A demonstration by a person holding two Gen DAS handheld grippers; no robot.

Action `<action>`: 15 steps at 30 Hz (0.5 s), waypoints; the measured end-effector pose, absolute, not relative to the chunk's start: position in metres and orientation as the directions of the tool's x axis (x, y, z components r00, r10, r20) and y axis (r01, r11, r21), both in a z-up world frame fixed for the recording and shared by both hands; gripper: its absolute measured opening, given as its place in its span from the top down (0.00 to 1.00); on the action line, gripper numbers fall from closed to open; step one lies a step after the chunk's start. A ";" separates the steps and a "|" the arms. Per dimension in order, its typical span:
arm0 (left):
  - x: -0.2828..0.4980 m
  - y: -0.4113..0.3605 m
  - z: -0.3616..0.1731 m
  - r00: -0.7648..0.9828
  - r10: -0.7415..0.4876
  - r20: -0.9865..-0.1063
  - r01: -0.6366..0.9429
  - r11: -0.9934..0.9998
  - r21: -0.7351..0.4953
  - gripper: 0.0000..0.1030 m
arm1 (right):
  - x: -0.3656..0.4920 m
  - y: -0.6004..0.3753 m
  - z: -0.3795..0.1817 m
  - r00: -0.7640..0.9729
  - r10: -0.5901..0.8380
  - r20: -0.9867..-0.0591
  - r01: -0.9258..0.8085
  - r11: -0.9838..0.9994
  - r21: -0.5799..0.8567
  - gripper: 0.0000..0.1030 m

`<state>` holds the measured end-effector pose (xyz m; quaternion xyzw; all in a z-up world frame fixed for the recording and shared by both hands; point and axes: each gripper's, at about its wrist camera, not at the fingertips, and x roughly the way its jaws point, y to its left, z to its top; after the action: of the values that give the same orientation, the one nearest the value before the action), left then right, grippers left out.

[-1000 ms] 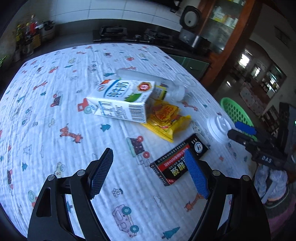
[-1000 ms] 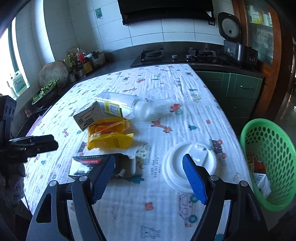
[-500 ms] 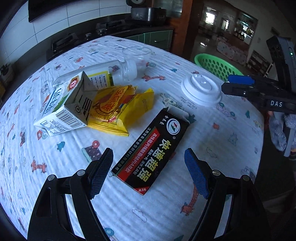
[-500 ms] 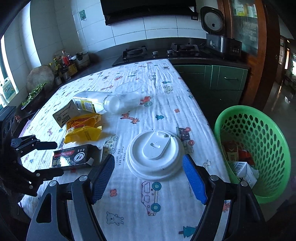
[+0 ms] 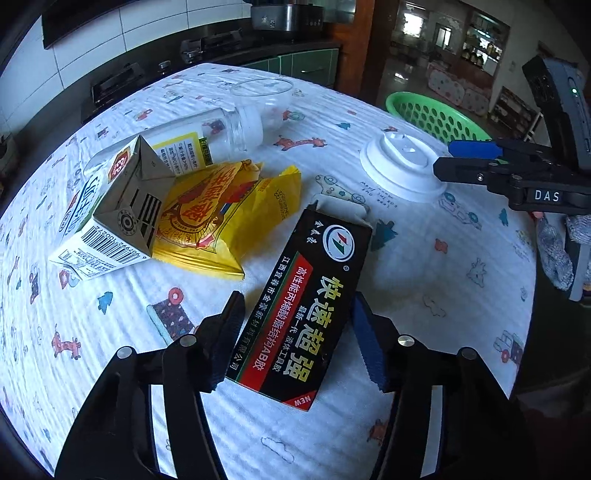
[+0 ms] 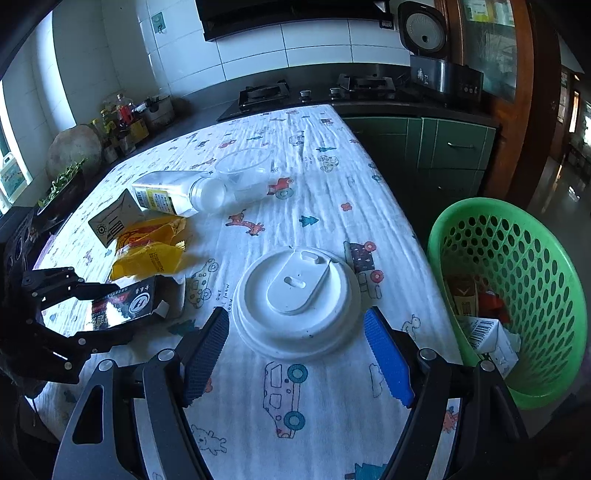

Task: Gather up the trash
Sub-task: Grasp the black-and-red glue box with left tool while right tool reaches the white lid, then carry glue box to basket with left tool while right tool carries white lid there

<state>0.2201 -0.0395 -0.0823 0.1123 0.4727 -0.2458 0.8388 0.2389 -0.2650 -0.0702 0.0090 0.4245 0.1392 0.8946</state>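
A black glue box (image 5: 308,306) lies on the patterned tablecloth (image 5: 110,350), its near end between the open fingers of my left gripper (image 5: 299,338); it also shows in the right wrist view (image 6: 123,304). A white cup lid (image 6: 297,301) lies just ahead of my open right gripper (image 6: 295,354); it also shows in the left wrist view (image 5: 400,166). A yellow snack wrapper (image 5: 225,221), a milk carton (image 5: 107,218), a plastic bottle (image 5: 207,136) and a clear cup (image 5: 264,96) lie farther back. A green basket (image 6: 517,291) holding several pieces of trash stands right of the table.
The table edge runs close to the basket on the right. A kitchen counter with a stove (image 6: 264,94) and a rice cooker (image 6: 424,33) lies behind the table. Green cabinets (image 6: 443,155) stand at the far right.
My left gripper has swung right and moved in over the black glue box, which now sits between its fingers. My right gripper has moved forward to the white lid.
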 end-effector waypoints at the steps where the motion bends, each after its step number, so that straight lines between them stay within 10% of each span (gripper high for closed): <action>1: 0.219 -0.039 -0.082 0.431 -0.309 -0.848 0.517 0.855 -0.049 0.49 | 0.241 -0.264 -0.072 0.597 0.260 -0.759 -0.244 0.960 0.137 0.29; 15: 0.215 -0.045 -0.080 0.411 -0.322 -0.853 0.530 0.846 -0.064 0.43 | 0.263 -0.246 -0.086 0.588 0.217 -0.779 -0.270 0.961 0.064 0.23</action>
<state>0.2153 -0.0453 -0.0797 0.1088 0.4789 -0.2557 0.8328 0.2626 -0.2456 -0.0862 -0.0307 0.4325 0.1367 0.8907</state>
